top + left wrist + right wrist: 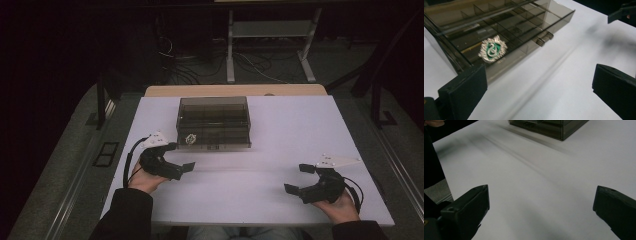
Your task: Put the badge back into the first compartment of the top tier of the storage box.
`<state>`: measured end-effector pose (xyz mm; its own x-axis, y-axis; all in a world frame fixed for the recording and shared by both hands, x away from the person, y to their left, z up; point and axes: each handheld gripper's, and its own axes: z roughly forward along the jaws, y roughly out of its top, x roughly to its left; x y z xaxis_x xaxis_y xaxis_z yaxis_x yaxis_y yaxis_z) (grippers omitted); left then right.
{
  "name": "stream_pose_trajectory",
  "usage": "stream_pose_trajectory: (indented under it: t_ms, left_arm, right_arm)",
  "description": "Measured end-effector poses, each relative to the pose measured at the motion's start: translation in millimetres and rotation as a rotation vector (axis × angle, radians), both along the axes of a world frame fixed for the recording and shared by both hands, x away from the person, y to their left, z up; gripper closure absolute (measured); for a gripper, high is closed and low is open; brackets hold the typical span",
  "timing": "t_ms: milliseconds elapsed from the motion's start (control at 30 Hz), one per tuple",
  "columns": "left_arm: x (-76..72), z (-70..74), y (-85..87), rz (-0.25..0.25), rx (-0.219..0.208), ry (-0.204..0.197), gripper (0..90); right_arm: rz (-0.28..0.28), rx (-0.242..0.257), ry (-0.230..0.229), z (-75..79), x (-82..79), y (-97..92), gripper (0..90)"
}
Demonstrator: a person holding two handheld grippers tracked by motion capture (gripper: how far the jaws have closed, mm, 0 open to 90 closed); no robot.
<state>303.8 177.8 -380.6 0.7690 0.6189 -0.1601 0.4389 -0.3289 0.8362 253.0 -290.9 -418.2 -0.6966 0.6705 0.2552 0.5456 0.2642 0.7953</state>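
A silver-and-green crest badge lies in the smoky compartment box; both grippers' jaws gape.

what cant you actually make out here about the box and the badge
- Badge: left gripper view, blurred; whether it lies inside the smoked clear box or on its lid cannot be told. High view: too small for detail.
- Box compartments: high view, dark tint hides any other contents.
- Box latches: left gripper view, too blurred to tell fastened or not.
- Box in right gripper view: cut off by the top edge.
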Motion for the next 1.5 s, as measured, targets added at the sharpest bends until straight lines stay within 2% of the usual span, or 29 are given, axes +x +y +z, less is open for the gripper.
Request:
stream_pose_trajectory:
  t_ms: [333,1133,1500]
  left_arm:
    - [-11.2,-11.8,-4.7,-0.032,-0.005,0.009,0.0]
    - [-27.2,-37.2,-12.7,-0.116,0.000,0.030,0.0]
    - [-31.9,-45.6,-13.9,-0.125,0.008,0.042,0.0]
  right_arm:
    - [0.000,0.001,0.000,-0.2,-0.1,0.1,0.3]
    - [0.005,0.000,-0.001,-0.8,0.1,0.5,0.3]
    - [0.008,-0.002,0.004,-1.0,0.0,1.3,0.3]
